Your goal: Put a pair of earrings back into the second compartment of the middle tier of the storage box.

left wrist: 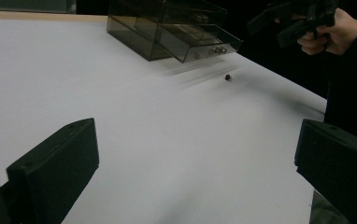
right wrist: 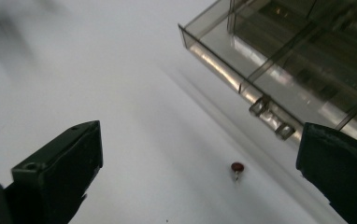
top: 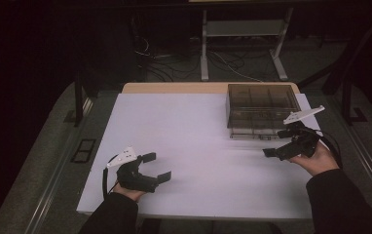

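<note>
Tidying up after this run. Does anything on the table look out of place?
Yes. A small red pin lies loose on the white table, just in front of the clear drawer box. One drawer stands pulled out. Both grippers are open and hold nothing.

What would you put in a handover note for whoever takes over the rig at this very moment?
Left gripper: open, holding nothing, low over the table.
Right gripper: open, holding nothing, in front of the smoky drawer box.
Lower drawer: pulled partly out.
Small red pin: loose on the table just in front of that drawer.
Left, probably: pick up the pin, put it in the drawer, push the drawer shut.
</note>
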